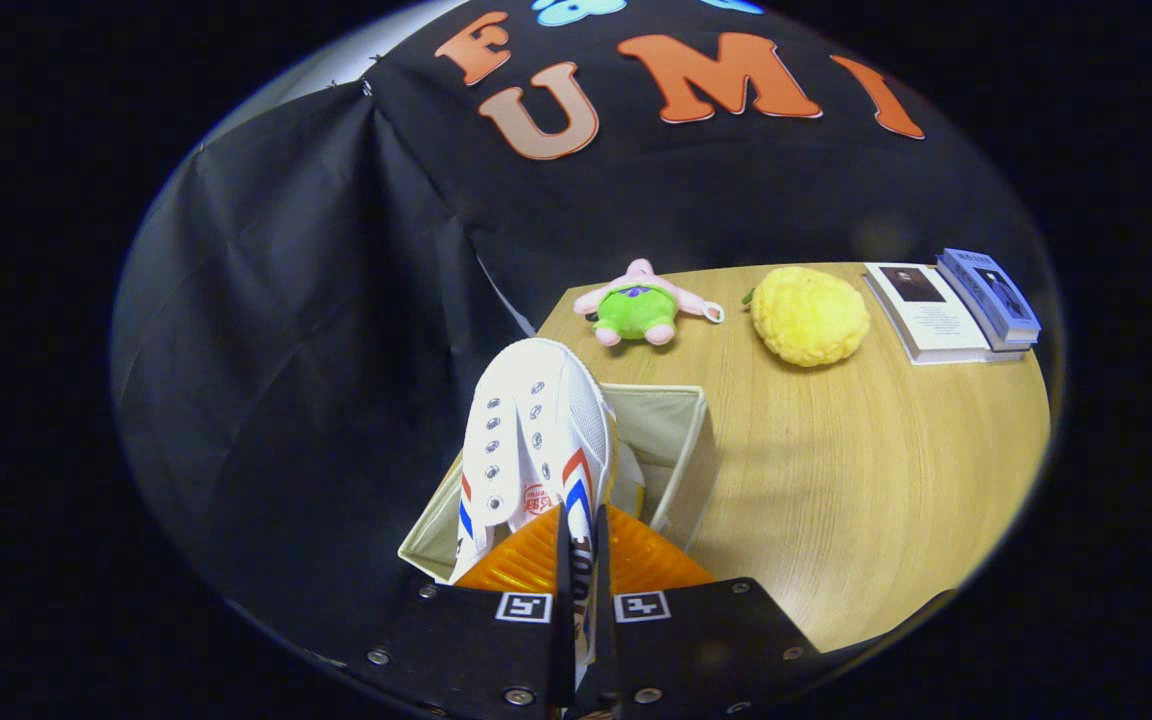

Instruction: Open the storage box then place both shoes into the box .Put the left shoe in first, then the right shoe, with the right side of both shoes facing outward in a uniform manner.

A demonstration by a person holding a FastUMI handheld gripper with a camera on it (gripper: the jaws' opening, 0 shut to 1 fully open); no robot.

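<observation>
My gripper (582, 560) is shut on the heel edge of a white canvas shoe (534, 440) with red and blue side stripes. The shoe hangs toe away from me, above the open beige fabric storage box (681, 440) at the table's left front corner. Its toe reaches past the box's far wall. Part of another pale shoe (629, 485) shows inside the box, just right of the held shoe, mostly hidden. Both fingers press on the thin rim of the shoe between them.
The wooden table (866, 470) stretches right of the box. Beyond the box lie a pink and green plush toy (641, 305), a yellow plush ball (808, 315) and two books (956, 310) at the far right. Black cloth hangs left of the table.
</observation>
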